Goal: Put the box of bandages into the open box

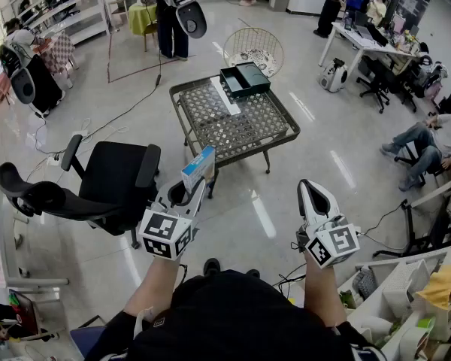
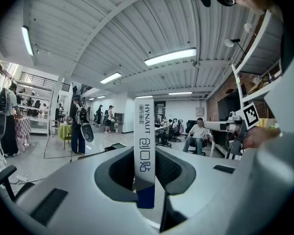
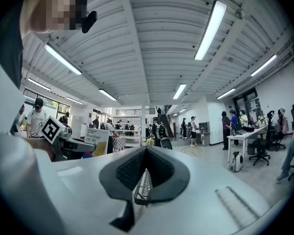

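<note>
So the biggest thing in front of us is the metal mesh table (image 1: 233, 122), dead ahead at 12 o'clock and well apart from where we're standing. A black office chair (image 1: 113, 179) sits at our 10 o'clock, down by the table's near left corner. Past the table, also at 12, there's a round wire basket (image 1: 254, 49) on the floor.

The open box (image 1: 244, 80), dark green with its lid flipped back, is on the table's far edge at 12 o'clock, with a white strip (image 1: 225, 96) lying just beside it at its 7.

The right gripper (image 1: 310, 188) is at our 1 o'clock, pointing level, jaws pressed together with nothing in them (image 3: 146, 155).

The left gripper (image 1: 189, 192) is at our 11 o'clock, tipped a bit downward and pinching the box of bandages (image 1: 199, 168). It's standing upright between the pads, narrow edge toward the camera (image 2: 144, 146), up in the air and nowhere near the open box.
</note>
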{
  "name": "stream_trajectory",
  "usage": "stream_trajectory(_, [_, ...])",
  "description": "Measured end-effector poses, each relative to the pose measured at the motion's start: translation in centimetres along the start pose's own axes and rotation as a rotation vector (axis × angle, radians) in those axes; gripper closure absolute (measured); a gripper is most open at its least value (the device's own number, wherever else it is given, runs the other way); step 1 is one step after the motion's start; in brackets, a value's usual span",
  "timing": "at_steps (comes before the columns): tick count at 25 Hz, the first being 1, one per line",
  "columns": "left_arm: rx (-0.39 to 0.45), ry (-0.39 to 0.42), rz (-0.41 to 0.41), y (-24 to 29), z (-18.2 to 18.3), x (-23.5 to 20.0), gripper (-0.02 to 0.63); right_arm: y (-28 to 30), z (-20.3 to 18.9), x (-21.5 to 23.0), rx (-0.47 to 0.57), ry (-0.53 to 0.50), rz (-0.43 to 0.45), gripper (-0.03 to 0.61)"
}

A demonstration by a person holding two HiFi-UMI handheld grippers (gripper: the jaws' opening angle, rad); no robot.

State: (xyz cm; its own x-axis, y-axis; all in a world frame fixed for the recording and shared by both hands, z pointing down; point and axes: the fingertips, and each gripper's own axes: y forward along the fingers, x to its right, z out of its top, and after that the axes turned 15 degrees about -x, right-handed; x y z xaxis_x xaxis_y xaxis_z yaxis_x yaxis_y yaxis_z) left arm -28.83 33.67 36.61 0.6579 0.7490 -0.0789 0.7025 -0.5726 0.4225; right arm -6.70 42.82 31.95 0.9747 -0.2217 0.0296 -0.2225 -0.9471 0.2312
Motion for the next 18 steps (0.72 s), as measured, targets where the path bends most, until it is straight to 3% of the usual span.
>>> stream_trajectory(8, [0.014,-0.029,-0.004,-1.7,-1.1,-3.8,0.531,1.0,0.6,-3.5,-0.013,-0.019,-0.008,0.57])
stream_trajectory(18, [-0.005,-0.045,-0.04,0.0,-1.9,-5.0,0.531,1.8,-0.3,-1.4,-0.02,0.082,-0.039,0.569])
